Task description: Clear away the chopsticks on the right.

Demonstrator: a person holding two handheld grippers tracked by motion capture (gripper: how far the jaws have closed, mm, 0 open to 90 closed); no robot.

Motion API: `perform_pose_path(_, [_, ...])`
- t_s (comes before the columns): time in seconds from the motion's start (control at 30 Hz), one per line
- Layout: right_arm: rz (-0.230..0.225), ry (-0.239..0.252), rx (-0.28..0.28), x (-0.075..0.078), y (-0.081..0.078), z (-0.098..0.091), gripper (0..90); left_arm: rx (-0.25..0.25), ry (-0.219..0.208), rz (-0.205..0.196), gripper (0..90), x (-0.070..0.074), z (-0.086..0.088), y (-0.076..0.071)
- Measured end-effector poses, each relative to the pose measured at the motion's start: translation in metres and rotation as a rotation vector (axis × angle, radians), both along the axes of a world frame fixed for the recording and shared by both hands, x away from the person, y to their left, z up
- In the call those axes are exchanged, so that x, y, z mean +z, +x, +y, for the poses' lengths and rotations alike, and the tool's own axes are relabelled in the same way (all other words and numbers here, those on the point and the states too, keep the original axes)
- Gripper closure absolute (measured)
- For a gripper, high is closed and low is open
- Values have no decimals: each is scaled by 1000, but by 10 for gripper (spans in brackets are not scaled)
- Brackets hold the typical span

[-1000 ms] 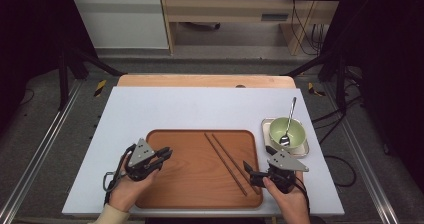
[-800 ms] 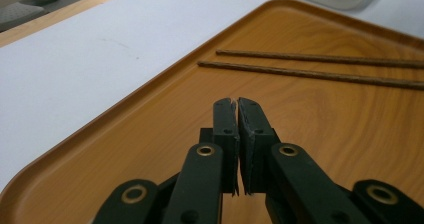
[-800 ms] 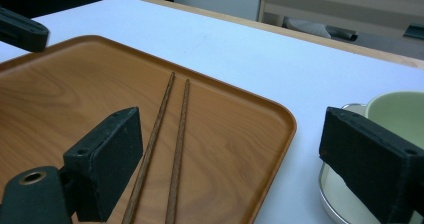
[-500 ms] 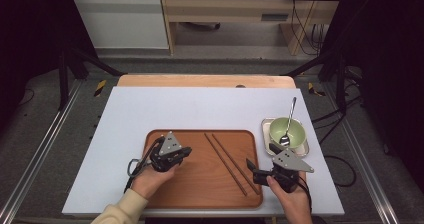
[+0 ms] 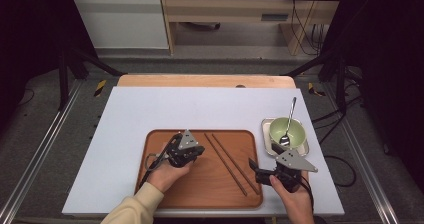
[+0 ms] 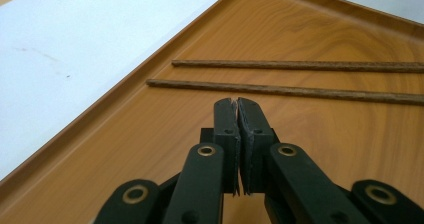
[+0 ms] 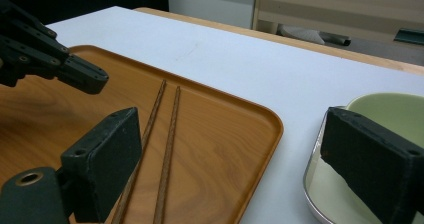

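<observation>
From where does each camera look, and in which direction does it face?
High view: above the person's side, looking forward and down at the table; forearms, left gripper and right gripper show.
Left gripper view: on that gripper, facing the chopsticks; shut jaws show.
Right gripper view: faces tray and bowl; open jaws show.
All share the chopsticks.

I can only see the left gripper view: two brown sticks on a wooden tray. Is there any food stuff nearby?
Observer: Yes, a green bowl sits right of the tray, in a metal dish.
Operator: Anything in the bowl?
Observer: A spoon, its handle leaning out over the far rim.
Operator: What's the other gripper doing?
Observer: The right gripper is wide open, with the tray's right edge between its jaws.
</observation>
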State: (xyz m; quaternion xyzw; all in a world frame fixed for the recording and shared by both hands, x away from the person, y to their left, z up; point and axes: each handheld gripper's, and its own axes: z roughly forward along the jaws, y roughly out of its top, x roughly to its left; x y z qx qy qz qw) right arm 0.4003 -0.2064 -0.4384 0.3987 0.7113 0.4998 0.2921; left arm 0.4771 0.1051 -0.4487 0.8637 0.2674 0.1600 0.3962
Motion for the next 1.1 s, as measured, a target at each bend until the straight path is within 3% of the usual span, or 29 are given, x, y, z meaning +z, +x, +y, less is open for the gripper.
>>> perform_pose_path(0.27, [-17,3,-8,1,-1,-2,105,13,-30,10,872,0,-3,5])
perform_pose_path(0.4, [-3,12,-9,1,0,-3,99,13,-41,26,873,-2,-5,7])
perform_pose_path(1.1, [2,23,-27,1,0,-9,106,19,7,56,885,-8,-15,10])
